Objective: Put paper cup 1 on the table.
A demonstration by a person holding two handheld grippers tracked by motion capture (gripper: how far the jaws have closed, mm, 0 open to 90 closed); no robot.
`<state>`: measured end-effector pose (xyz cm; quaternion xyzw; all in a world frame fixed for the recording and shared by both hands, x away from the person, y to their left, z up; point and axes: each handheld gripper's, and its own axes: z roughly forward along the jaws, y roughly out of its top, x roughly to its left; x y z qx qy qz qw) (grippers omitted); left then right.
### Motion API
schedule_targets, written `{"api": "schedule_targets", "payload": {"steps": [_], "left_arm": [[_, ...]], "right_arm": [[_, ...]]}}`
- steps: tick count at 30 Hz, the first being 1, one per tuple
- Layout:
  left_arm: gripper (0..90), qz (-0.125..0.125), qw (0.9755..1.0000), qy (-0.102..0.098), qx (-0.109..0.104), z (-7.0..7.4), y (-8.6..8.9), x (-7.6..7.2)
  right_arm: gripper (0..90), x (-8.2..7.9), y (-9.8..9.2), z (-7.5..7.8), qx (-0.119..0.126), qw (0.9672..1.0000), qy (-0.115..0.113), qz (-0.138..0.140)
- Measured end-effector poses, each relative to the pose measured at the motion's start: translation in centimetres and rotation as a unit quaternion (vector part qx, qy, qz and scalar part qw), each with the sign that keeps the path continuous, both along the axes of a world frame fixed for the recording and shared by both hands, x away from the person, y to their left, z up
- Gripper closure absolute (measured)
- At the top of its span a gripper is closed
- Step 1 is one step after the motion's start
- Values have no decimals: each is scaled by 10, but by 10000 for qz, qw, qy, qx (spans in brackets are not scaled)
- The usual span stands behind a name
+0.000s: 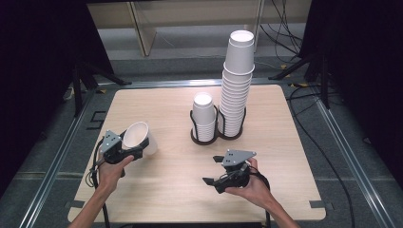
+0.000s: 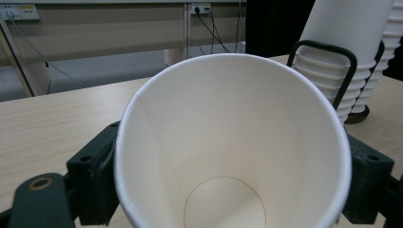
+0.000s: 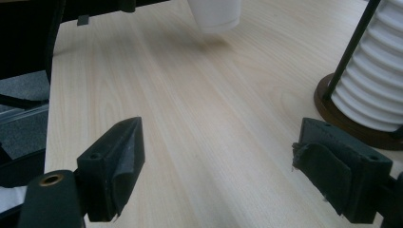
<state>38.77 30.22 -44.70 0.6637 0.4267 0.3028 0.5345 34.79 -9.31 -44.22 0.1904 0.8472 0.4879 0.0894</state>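
A dark-curtained room with a grey floor, loose cables and a pale wooden shelf unit at the back surrounds a light wood table (image 1: 180, 190) with rounded corners, set in a metal frame. Near the table's far middle stands the tall stack of white paper cups (image 1: 236, 85), rising well above everything else, its upper cups leaning a little to one side; its base sits in one ring of a dark wire cup holder (image 1: 218, 135). Just beside it on the left, in the holder's other ring, is the shorter stack of paper cups (image 1: 204, 116), touching or nearly touching the tall one. In the left gripper view the holder's black wire loop runs up the ribbed rims of a stack at the upper right. On the near right, the person's right hand holds the right gripper (image 1: 216, 172) low over the table, pointing left across the board; its jaws are spread wide with bare wood between them, and the holder's brown base lies just off its right jaw in the right gripper view. On the near left, the left gripper (image 1: 138, 142) pinches a single white paper cup (image 1: 138, 137) by its sides, one black jaw on each flank. The cup is tilted with its open mouth toward the person, held above the table's left part, well apart from the stacks.
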Motion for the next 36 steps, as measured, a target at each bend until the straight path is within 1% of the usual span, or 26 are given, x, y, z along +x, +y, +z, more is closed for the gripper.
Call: {"api": "schedule_targets", "payload": {"steps": [1, 2, 3, 6, 8, 9, 11, 14, 15, 17, 19, 20, 21, 22, 24, 25, 26, 27, 28, 30, 32, 33, 34, 35, 36], "left_arm": [[144, 20, 10000, 17, 24, -1, 0, 2], [144, 12, 10000, 12, 20, -3, -1, 5], [143, 37, 10000, 43, 73, -3, -1, 6], [143, 88, 10000, 22, 31, -3, 0, 14], [143, 66, 9998, 156, 55, -3, 1, 19], [143, 53, 9997, 217, 72, -4, 1, 22], [144, 98, 9995, 294, 118, -5, 0, 26], [143, 47, 9987, 468, 196, -8, -1, 31], [142, 31, 9985, 496, 223, -9, -1, 33], [142, 25, 9984, 496, 262, -12, -1, 35], [139, 20, 9987, 433, 253, -13, -3, 37], [138, 46, 9985, 454, 307, -13, -5, 37], [137, 5, 9986, 398, 334, -14, -6, 38], [135, -5, 9983, 417, 405, -14, -7, 38], [135, -46, 9983, 383, 430, -15, -9, 37], [135, -80, 9985, 364, 410, -16, -11, 38], [138, -81, 9981, 422, 443, -17, -12, 37], [142, -90, 9983, 367, 433, -19, -13, 37], [139, -89, 9984, 334, 445, -20, -14, 37], [133, -107, 9985, 329, 416, -20, -14, 38], [128, -127, 9983, 385, 429, -21, -13, 37], [127, -176, 9978, 454, 442, -23, -12, 37], [132, -200, 9977, 474, 448, -26, -12, 37], [144, -216, 9968, 542, 543, -29, -11, 37], [147, -235, 9970, 544, 498, -32, -11, 37]], "right_arm": [[175, 0, 0, 0, 6, 10000, 64, -2], [175, 0, 0, 0, -15, 10000, 12, 6], [175, 0, 0, -1, -7, 10000, 32, 7], [175, 0, 0, 0, 3, 10000, 64, 2], [175, 0, 0, -1, -10, 10000, 59, 13], [175, 1, 0, -1, 2, 10000, 5, 46], [175, 1, 0, -1, -42, 10000, 21, 40], [176, 1, 0, -1, -26, 10000, 10, 43], [176, 0, 0, -1, -19, 10000, 57, 31], [176, 0, 0, -1, -16, 10000, 79, 31], [175, 0, 0, -1, -22, 9999, 91, 52], [176, 0, 0, -2, -22, 9999, 90, 70], [176, 0, 0, -2, -39, 10000, 29, 73], [176, 0, 0, -2, -35, 10000, 26, 78], [176, 0, 1, -2, -28, 10000, 33, 85], [176, 0, 0, -2, -19, 9999, 39, 94], [176, 0, 0, -1, -13, 9999, 46, 96], [176, 0, 0, -1, 10, 9999, 101, 92], [176, 0, 0, -1, 21, 9999, 92, 72], [176, 0, 0, -1, 24, 9999, 95, 79], [176, 0, 0, -1, 29, 9999, 97, 89], [176, 0, 0, -1, 25, 9999, 84, 86], [176, 0, 0, -1, 18, 10000, 48, 85], [176, 0, 0, -1, 13, 10000, 34, 89], [176, 0, 0, -1, 26, 9999, 98, 91]]}}
